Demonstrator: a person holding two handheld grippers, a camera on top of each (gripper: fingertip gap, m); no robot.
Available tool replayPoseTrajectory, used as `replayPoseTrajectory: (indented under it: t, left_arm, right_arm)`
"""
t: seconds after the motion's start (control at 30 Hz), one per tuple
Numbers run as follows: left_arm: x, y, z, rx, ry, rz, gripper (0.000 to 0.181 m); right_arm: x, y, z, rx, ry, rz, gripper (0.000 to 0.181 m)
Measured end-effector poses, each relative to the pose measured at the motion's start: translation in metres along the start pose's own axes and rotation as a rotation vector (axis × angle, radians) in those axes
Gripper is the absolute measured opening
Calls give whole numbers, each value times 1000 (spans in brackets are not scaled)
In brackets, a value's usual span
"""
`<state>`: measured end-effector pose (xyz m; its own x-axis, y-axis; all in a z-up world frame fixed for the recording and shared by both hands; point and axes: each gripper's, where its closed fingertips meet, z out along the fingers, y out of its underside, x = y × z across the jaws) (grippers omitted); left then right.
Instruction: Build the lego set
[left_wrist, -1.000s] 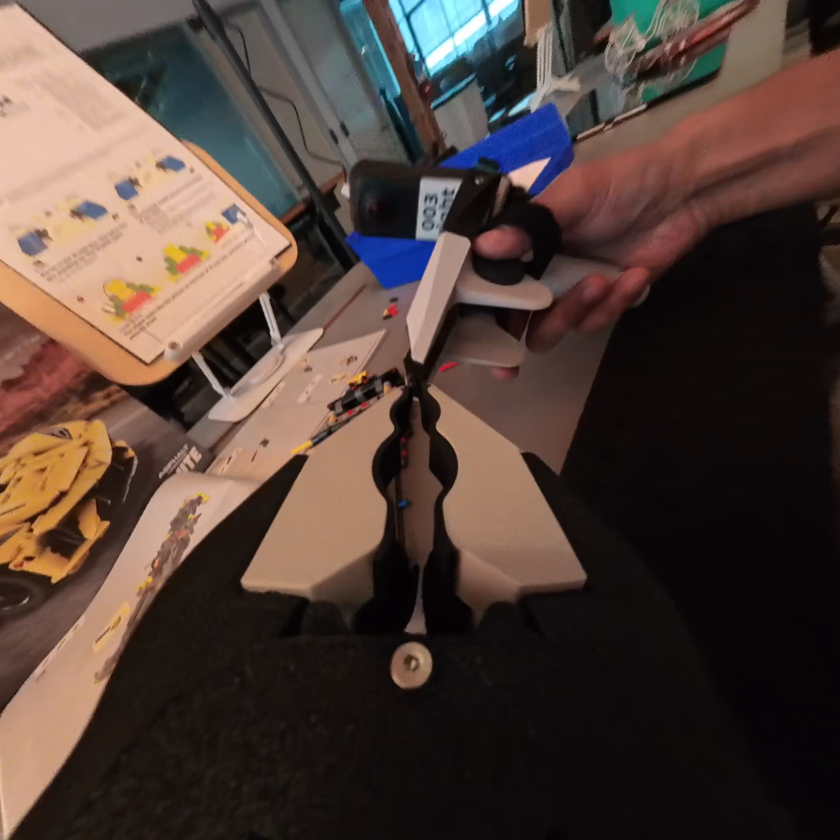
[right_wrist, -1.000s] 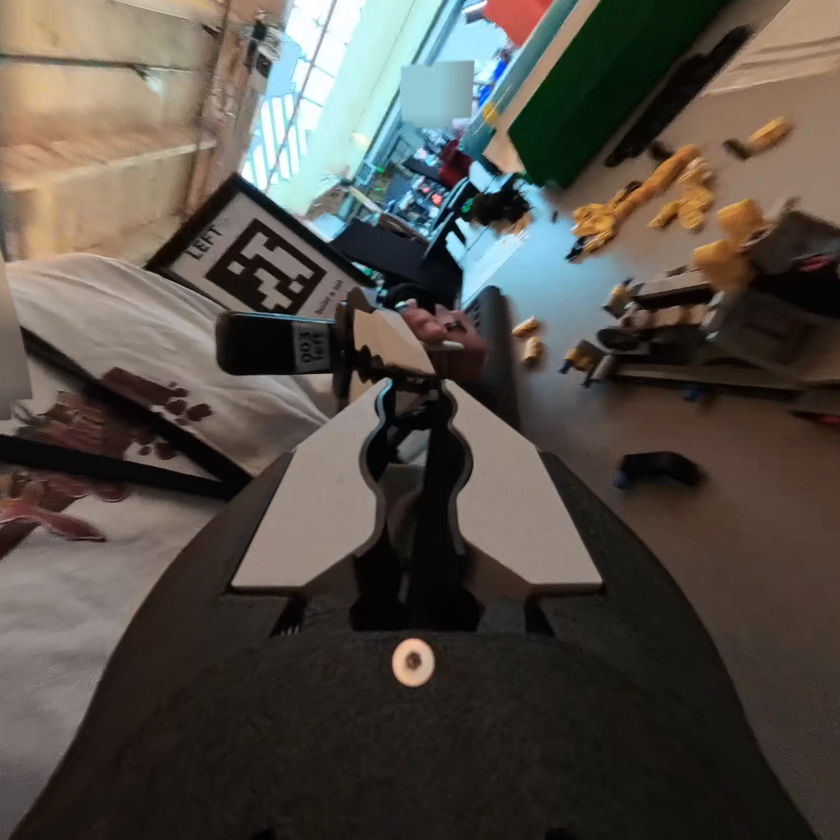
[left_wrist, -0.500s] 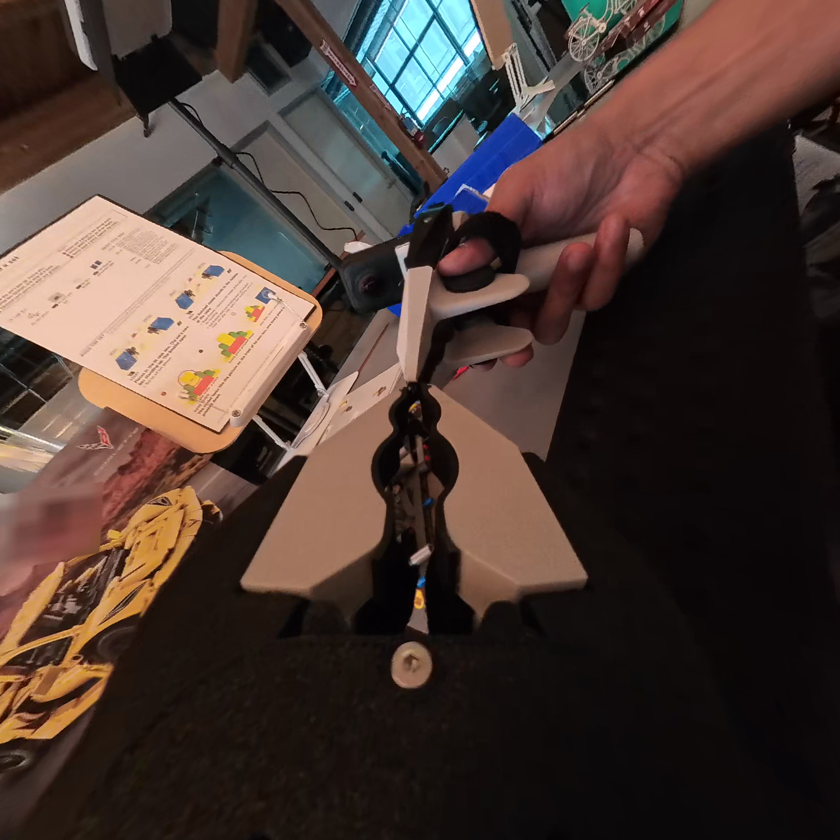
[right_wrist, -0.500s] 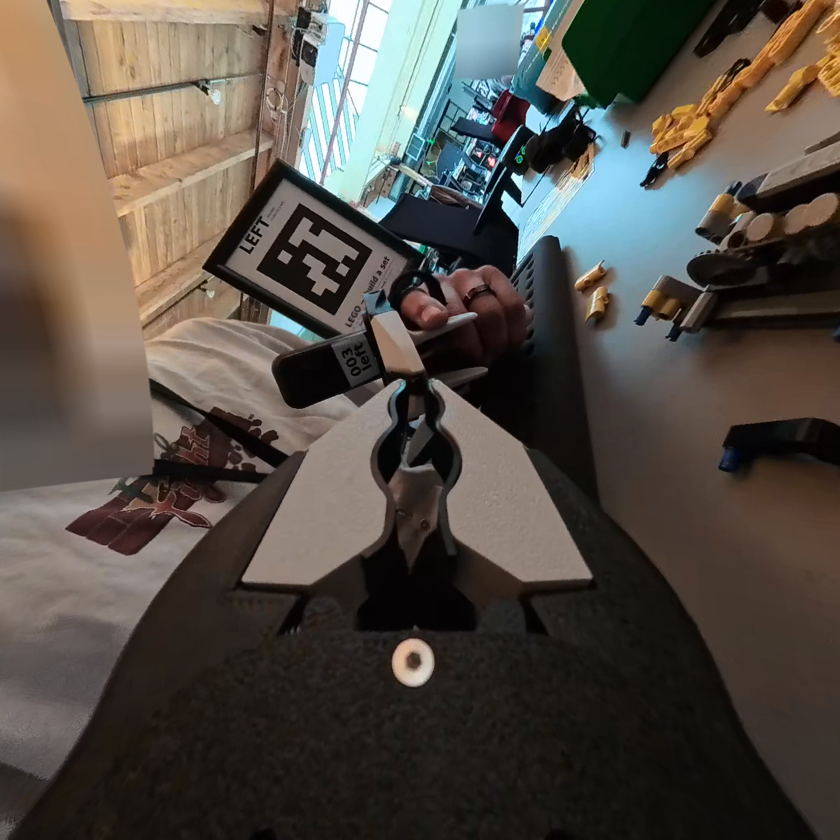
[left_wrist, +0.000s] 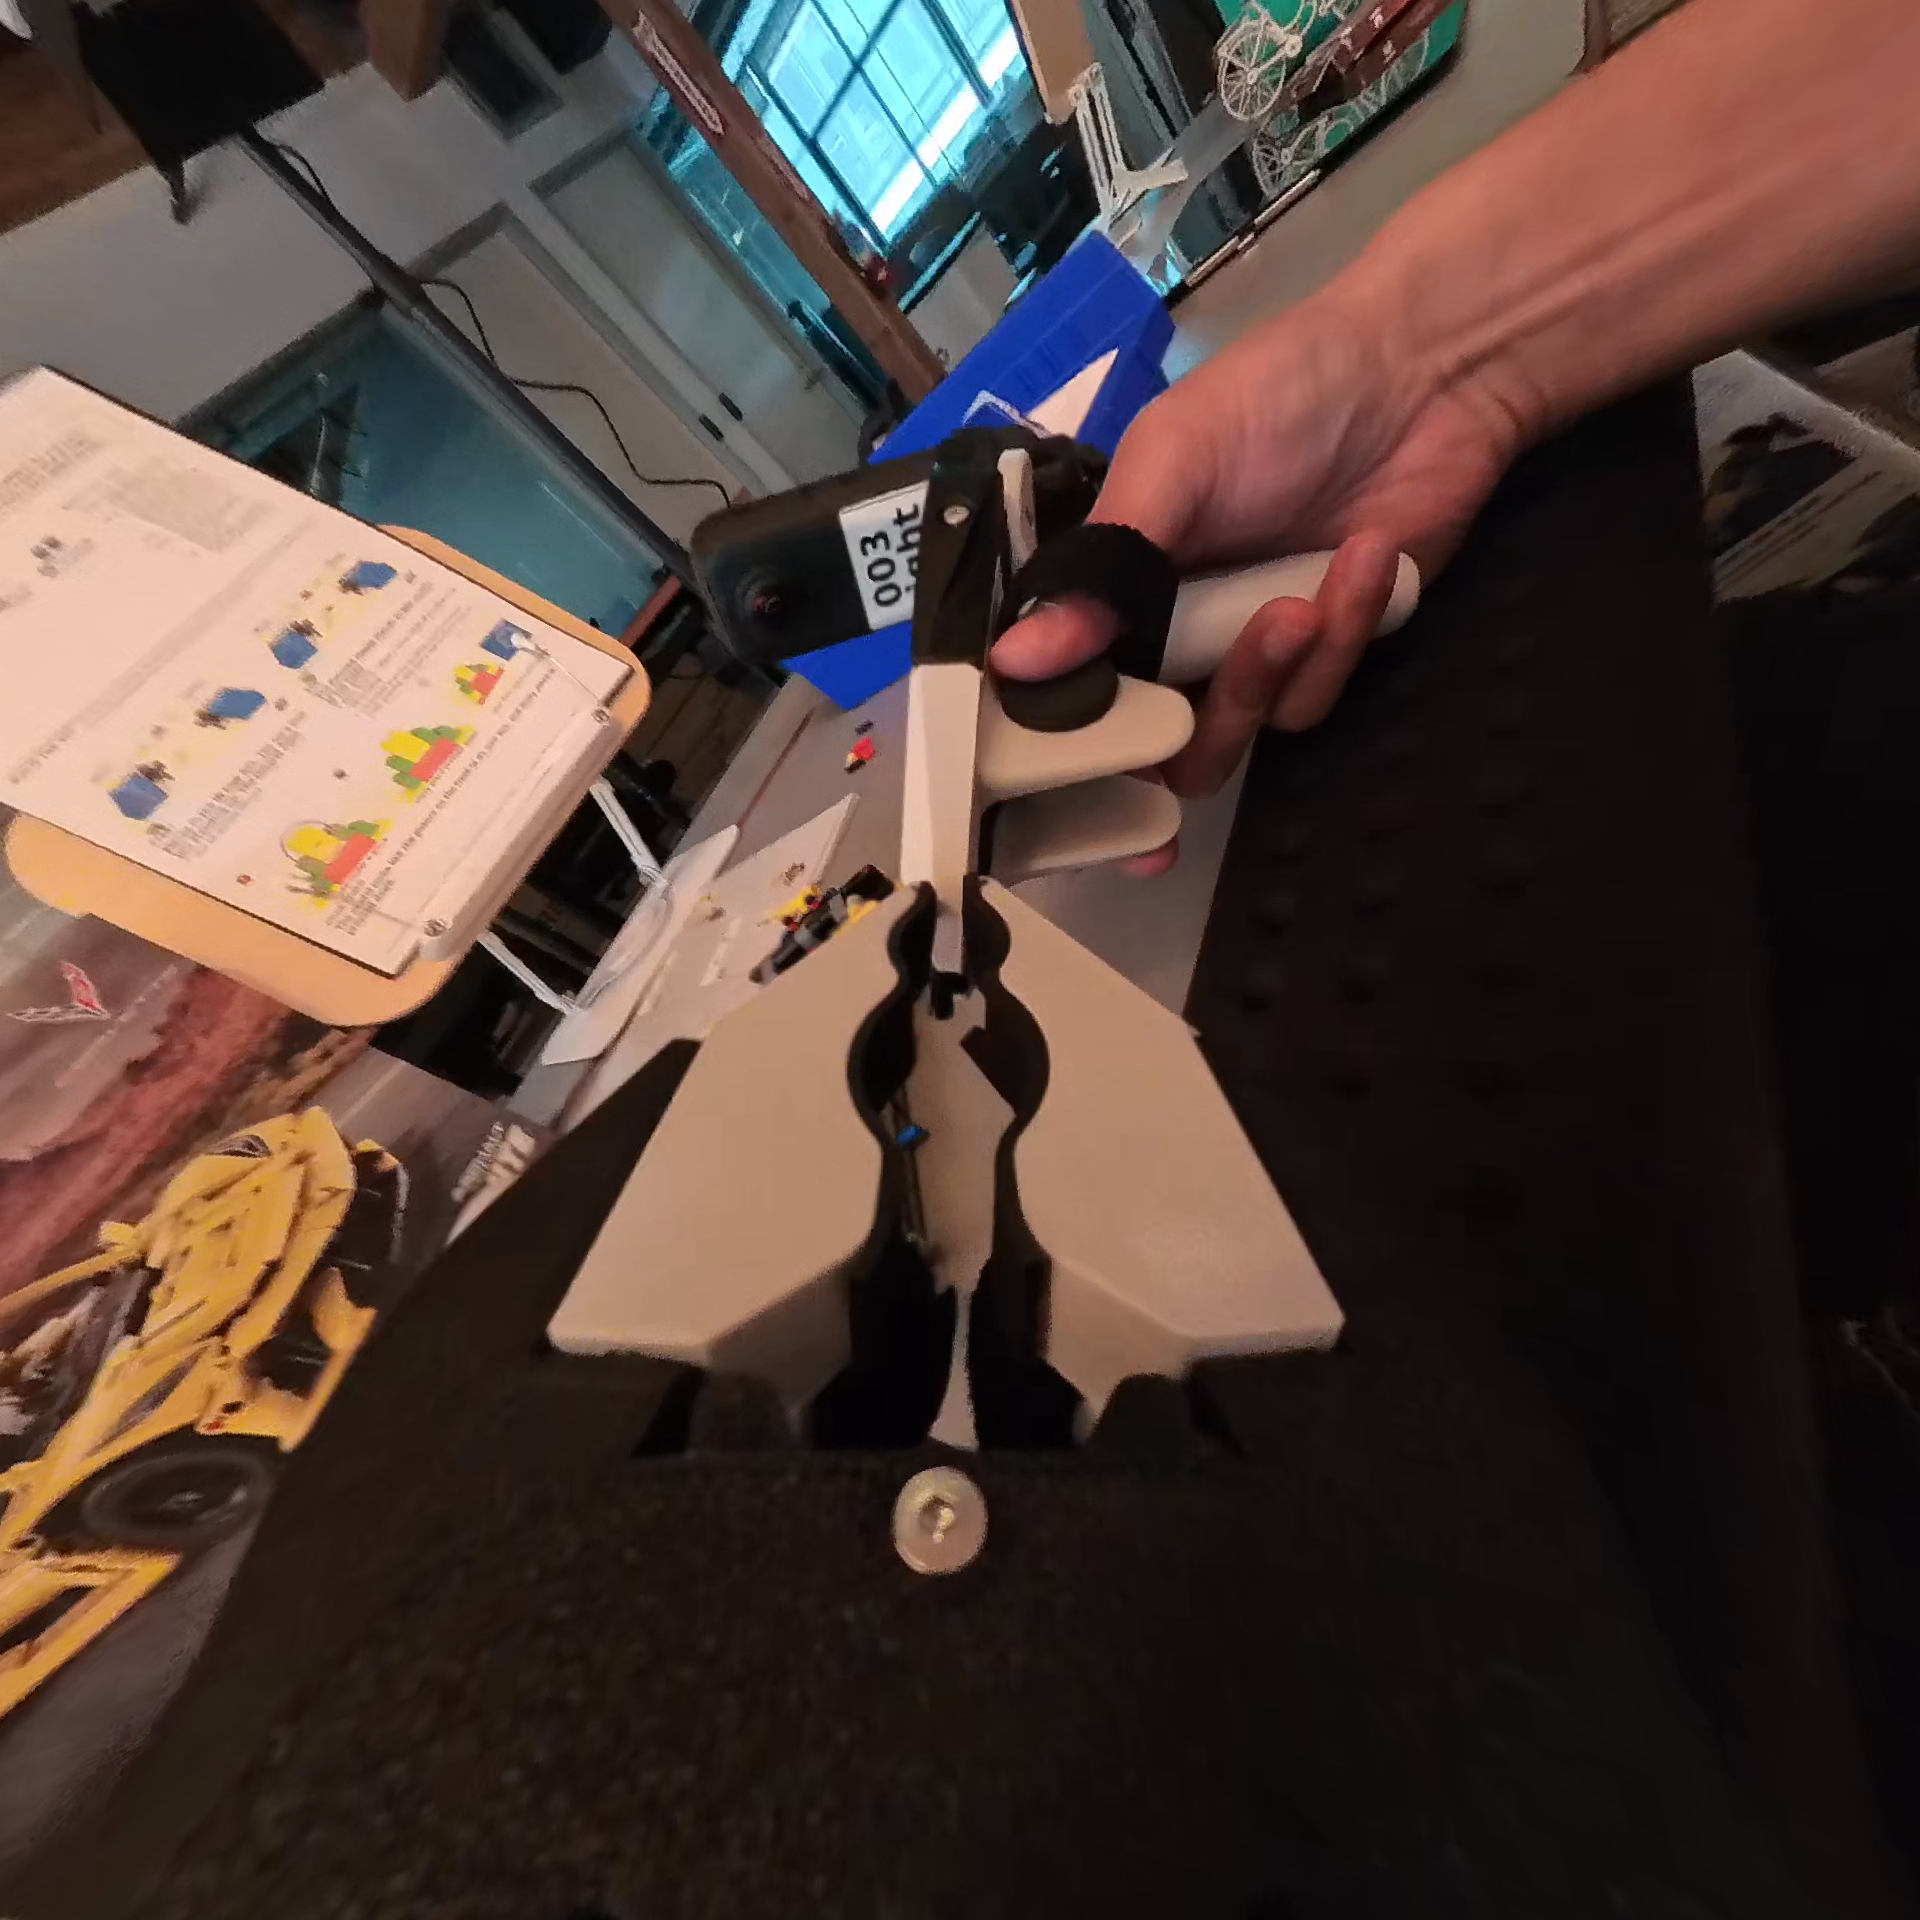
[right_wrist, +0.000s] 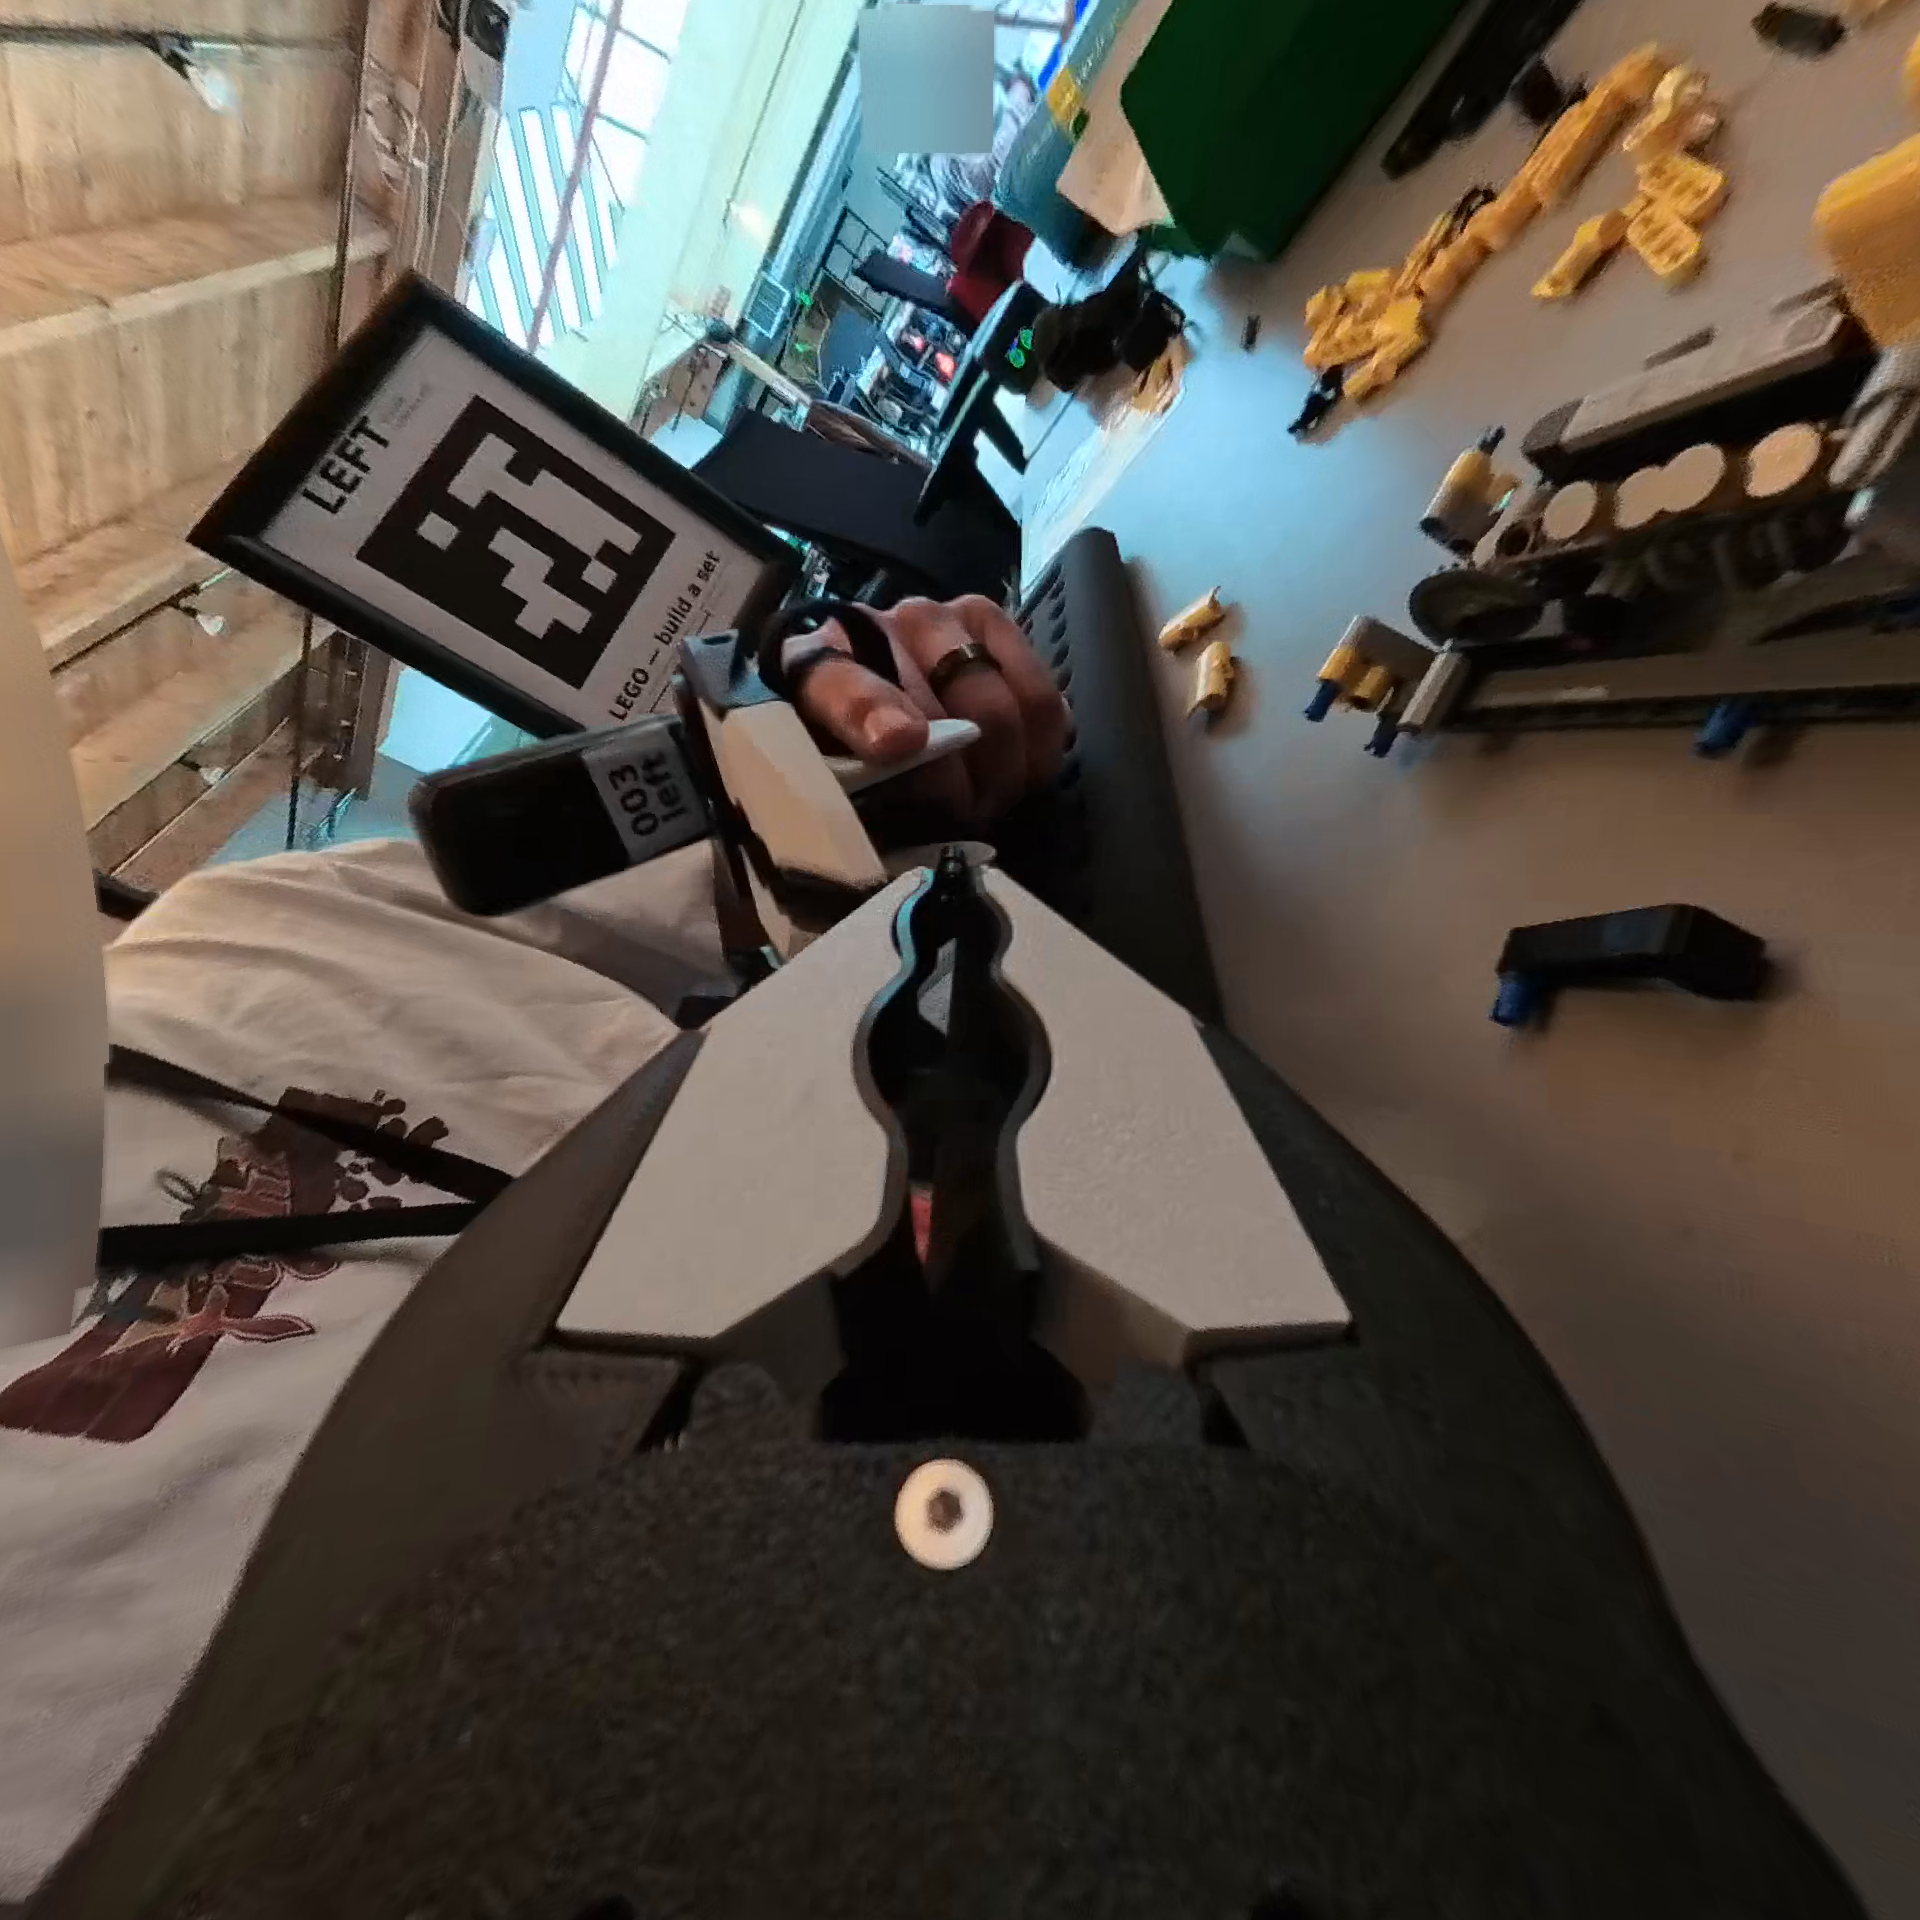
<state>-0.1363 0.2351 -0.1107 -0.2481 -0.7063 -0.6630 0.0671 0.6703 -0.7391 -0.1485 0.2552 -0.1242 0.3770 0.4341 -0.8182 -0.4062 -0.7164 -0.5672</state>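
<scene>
Left gripper (left_wrist: 951, 904) and right gripper (right_wrist: 948, 883) meet tip to tip above the grey table (right_wrist: 1558, 1195), both clenched; whether either pinches a piece, I cannot tell. The half-built lego chassis (right_wrist: 1662, 582) lies beyond on the table, yellow pieces (right_wrist: 1507, 249) scattered near it

Grey table (right_wrist: 1558, 1195) — yellow bricks (right_wrist: 1371, 312), part-built chassis (right_wrist: 1662, 613), black piece (right_wrist: 1631, 966)

My right claw (right_wrist: 951, 883): closed, tips meeting the left claw (right_wrist: 831, 831) held by a ringed hand (right_wrist: 935, 696). Table (right_wrist: 1455, 1195): yellow pieces (right_wrist: 1507, 239), grey assembly (right_wrist: 1662, 582), black part (right_wrist: 1631, 966).
</scene>
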Motion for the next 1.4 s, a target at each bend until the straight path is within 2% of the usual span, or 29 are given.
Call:
replayPoseTrajectory:
  t: [0.03, 0.13, 0.23, 0.37, 0.43, 0.63, 0.77, 0.93, 1.07, 1.17, 1.23, 1.3, 1.33, 1.4]
  left_arm:
    - [0, 1, 1, -8, 9, -17, 6]
    - [1, 0, -1, 5, 32, -32, 6]
    - [-4, -11, -8, 80, 12, -63, 1]
    - [5, -8, -7, 77, 102, -131, 15]
    - [0, -9, -7, 85, 70, -136, 21]
    - [-6, -8, -7, 90, 53, -166, 21]
    - [-3, -9, -8, 108, 92, -187, 21]
    - [5, -9, -7, 102, 135, -164, 9]
    - [7, -10, -8, 110, 156, -164, 6]
    - [2, -11, -9, 121, 143, -178, 6]
    - [-7, -8, -10, 116, 117, -222, 6]
    - [-19, 3, -8, 65, 77, -274, 6]
    - [-22, 10, -6, 33, 69, -300, 6]
    - [-26, 17, -4, -1, 72, -349, 6]
  right_arm:
    - [1, 0, 0, -6, -1, 16, 3]
    - [2, 1, 0, -4, 21, -8, 3]
    - [-2, 0, -4, 8, -7, -10, 3]
    - [-16, -5, -12, 54, -95, -35, 3]
    - [-19, -2, -12, 37, -108, -40, 3]
    - [-23, 2, -11, 12, -134, -44, 3]
    - [-23, 5, -9, -14, -134, -43, 3]
    - [-23, 8, -7, -40, -141, -42, 4]
    - [-25, 10, -7, -53, -173, -11, 4]
    - [-25, 4, -10, -19, -191, 5, 4]
    - [-25, -8, -19, 61, -202, 3, 4]
    - [-19, -21, -29, 156, -132, -49, 2]
    - [-7, -22, -32, 160, -15, -115, 2]
    - [27, -15, -38, 37, 311, -324, 14]
